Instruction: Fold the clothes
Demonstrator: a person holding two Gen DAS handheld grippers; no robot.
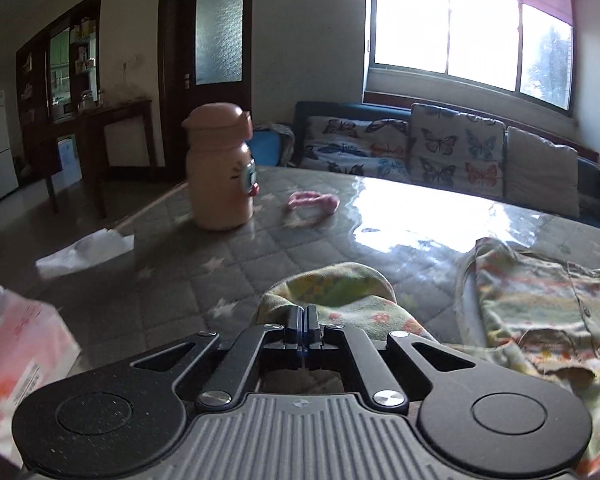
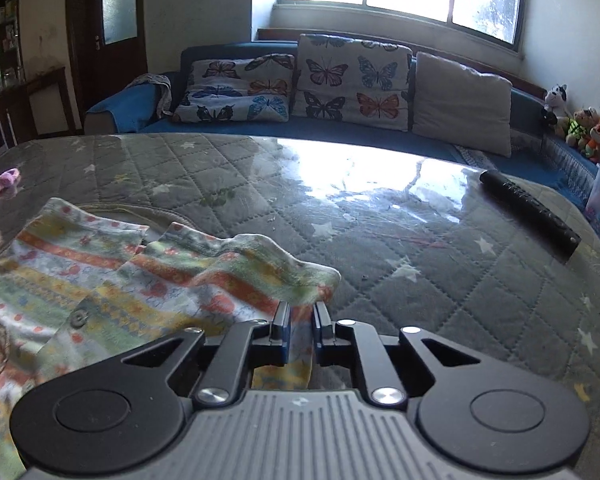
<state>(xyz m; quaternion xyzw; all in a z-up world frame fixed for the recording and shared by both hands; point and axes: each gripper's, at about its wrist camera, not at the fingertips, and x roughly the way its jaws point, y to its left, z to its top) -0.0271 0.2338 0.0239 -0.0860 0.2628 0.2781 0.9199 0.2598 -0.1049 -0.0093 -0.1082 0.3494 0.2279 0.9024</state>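
Note:
A small button-up garment with pastel stripes and flower print (image 2: 100,276) lies spread on the quilted grey table cover (image 2: 380,248). In the left wrist view its body (image 1: 540,304) lies to the right, and one sleeve (image 1: 332,288) rises in a hump off the table. My left gripper (image 1: 305,310) is shut, its jaws pressed together on the edge of that sleeve. My right gripper (image 2: 300,308) holds a fold of the garment's right edge, with bunched cloth filling the narrow gap between its jaws and hanging below them.
A pink bottle (image 1: 220,168) stands at the table's far left, with a pink hair tie (image 1: 314,202) beside it. White paper (image 1: 86,252) and a pink packet (image 1: 16,344) lie near the left edge. A black remote (image 2: 530,208) lies far right. A sofa with cushions (image 2: 340,80) is behind.

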